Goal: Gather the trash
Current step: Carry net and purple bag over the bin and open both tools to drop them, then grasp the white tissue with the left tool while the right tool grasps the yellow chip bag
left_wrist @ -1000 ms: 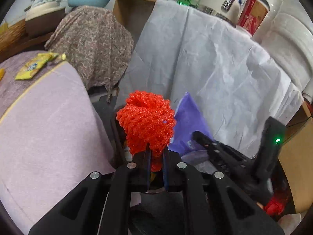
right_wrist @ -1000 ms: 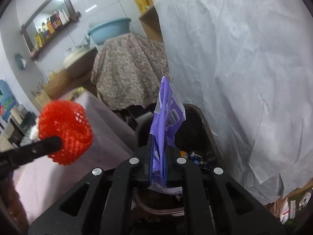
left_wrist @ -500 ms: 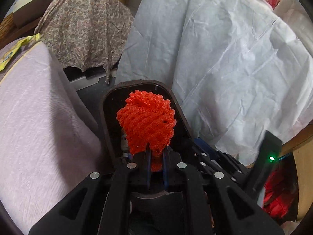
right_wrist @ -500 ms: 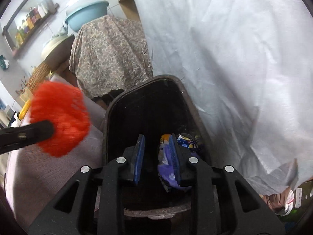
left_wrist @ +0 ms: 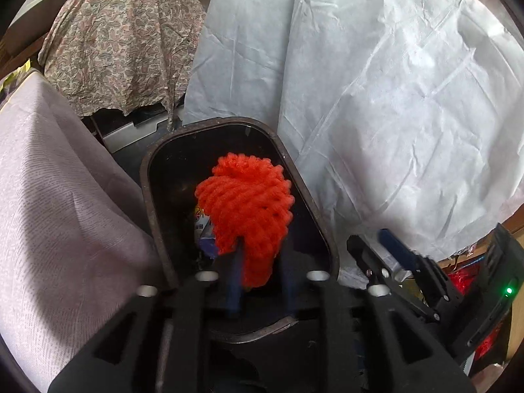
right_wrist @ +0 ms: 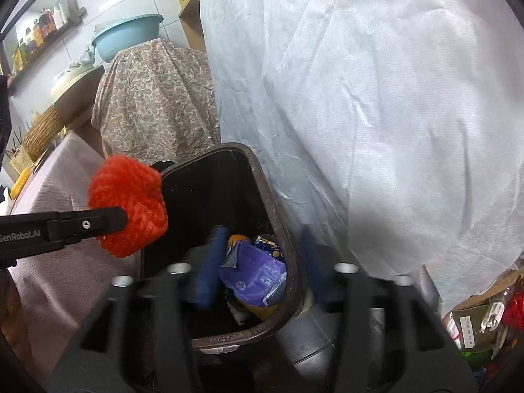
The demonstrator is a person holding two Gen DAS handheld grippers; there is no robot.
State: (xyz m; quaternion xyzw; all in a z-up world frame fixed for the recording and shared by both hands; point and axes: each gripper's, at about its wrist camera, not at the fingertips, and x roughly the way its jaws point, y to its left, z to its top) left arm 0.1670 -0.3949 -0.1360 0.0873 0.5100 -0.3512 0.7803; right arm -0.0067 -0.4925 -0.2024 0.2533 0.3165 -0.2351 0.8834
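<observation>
At far left in the left wrist view, a pale mauve cloth (left_wrist: 65, 203) covers a raised surface. Behind it hangs a paisley-patterned cloth (left_wrist: 121, 42) draped over a bulky shape.

A dark bin (left_wrist: 154, 216) stands between the mauve cloth and a large crumpled white sheet (left_wrist: 393, 98). Its rim touches the mauve cloth on the left side and sits just beside the white sheet on the right.

The left gripper (left_wrist: 258, 271) is positioned above the bin opening. Its jaws stand slightly apart, with an orange foam net (left_wrist: 245, 209) between them; the left blue pad (left_wrist: 234, 275) lies against the net, and the right pad is blurred, so contact on that side cannot be confirmed. In the right wrist view, the same net (right_wrist: 127, 203) sits at the tip of the left gripper's finger, over the left rim of the bin (right_wrist: 268, 196).

The right gripper (right_wrist: 258, 262) is also over the bin, with its jaws wide apart and nothing between them. Below it, inside the bin, lies a purple wrapper (right_wrist: 252, 275) on top of other packaging, including a blue-and-yellow packet (right_wrist: 268, 245).

At far right, a cardboard box (right_wrist: 471, 324) of mixed items sits near the foot of the white sheet.
</observation>
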